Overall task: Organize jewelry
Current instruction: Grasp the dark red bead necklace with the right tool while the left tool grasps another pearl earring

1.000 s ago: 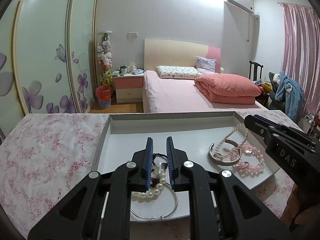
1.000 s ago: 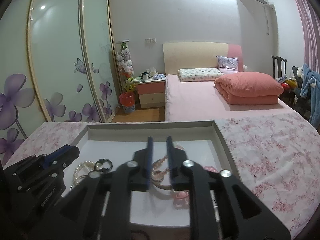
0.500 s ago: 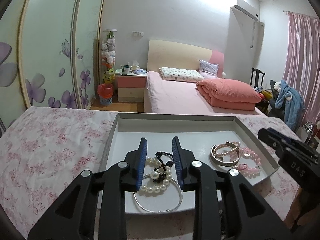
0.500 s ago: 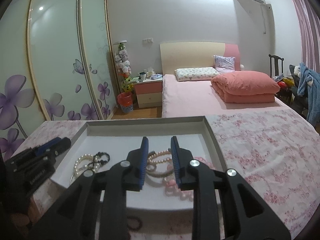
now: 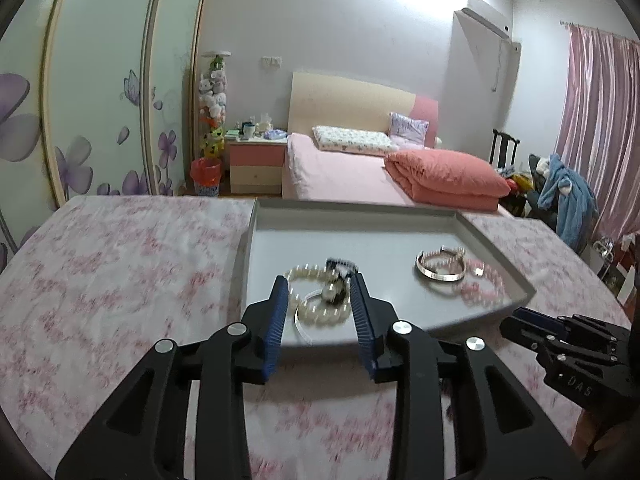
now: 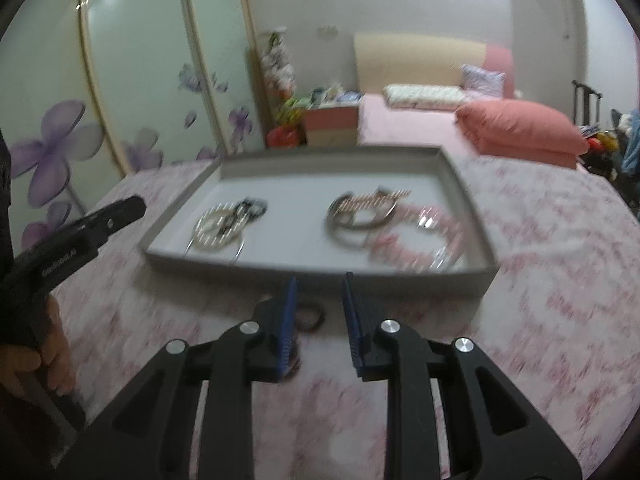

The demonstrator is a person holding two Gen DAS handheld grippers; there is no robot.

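Note:
A grey tray [image 5: 496, 280] [image 6: 320, 268] sits on the flowered cloth. In its left half lie a pearl bracelet [image 5: 304, 272] [image 6: 218, 228], black beads [image 5: 340, 268] and a thin silver bangle [image 5: 304, 322]. In its right half are a silver cuff [image 5: 440, 270] [image 6: 360, 216] and a pink bead bracelet [image 5: 482, 286] [image 6: 412, 242]. My left gripper [image 5: 318, 280] [image 6: 134, 205] hovers short of the tray's near edge, jaws opening, nothing between them. My right gripper [image 6: 320, 280] [image 5: 516, 316] is over the cloth before the tray, jaws opening and empty. A dark ring [image 6: 310, 318] lies just beyond its left finger.
The pink flowered cloth [image 5: 120, 280] covers the table on all sides of the tray. A hand [image 6: 48, 354] holds the left gripper's handle at the left edge. A bed, a nightstand and wardrobe doors stand far behind.
Both grippers have drawn back from over the tray to the cloth in front of it, and their jaws stand wider. The left one left the pearls and black beads lying in the tray.

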